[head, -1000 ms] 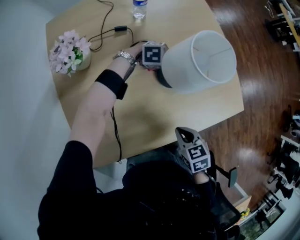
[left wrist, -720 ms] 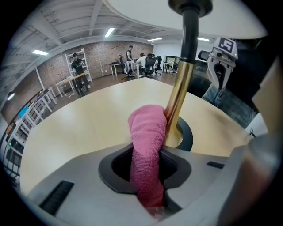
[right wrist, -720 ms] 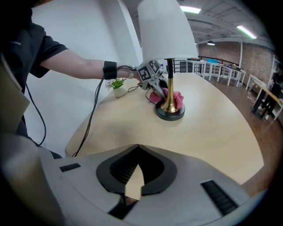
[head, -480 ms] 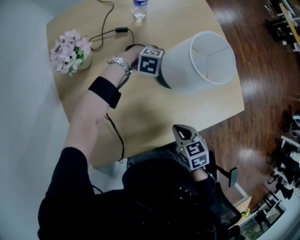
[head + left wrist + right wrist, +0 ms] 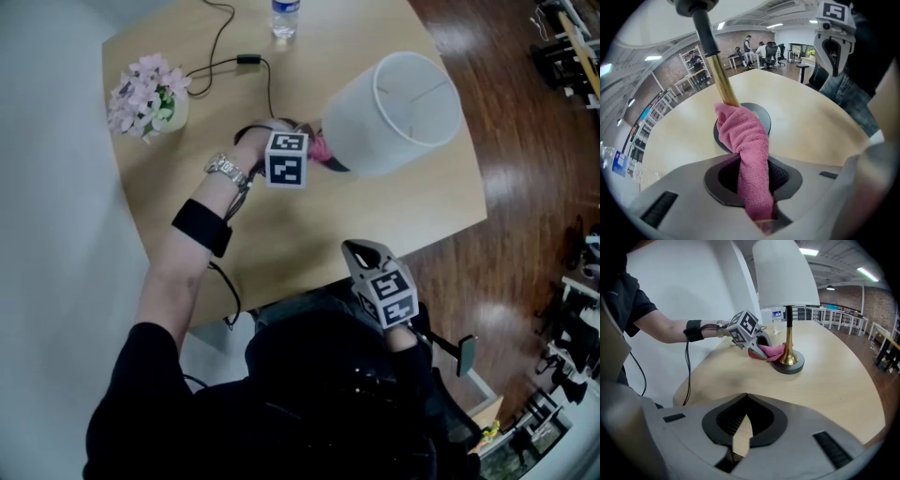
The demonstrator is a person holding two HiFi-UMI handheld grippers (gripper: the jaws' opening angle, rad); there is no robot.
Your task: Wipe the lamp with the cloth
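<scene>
Left gripper point(image 5: 305, 150): jaws clamped on the pink cloth point(image 5: 746, 140), whose free end touches the foot of the lamp's point(image 5: 394, 112) upright brass stem point(image 5: 721, 79), directly ahead on the tabletop point(image 5: 300, 230). Right gripper point(image 5: 366, 255): jaws closed, empty, well apart.

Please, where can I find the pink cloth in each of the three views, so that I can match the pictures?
Head view: the pink cloth is at upper centre, just left of the lamp shade.
Left gripper view: the cloth fills the centre, against the foot of the brass stem.
Right gripper view: the cloth is small, at centre, left of the stem.
Shared landmark: the lamp's dark round base.
</scene>
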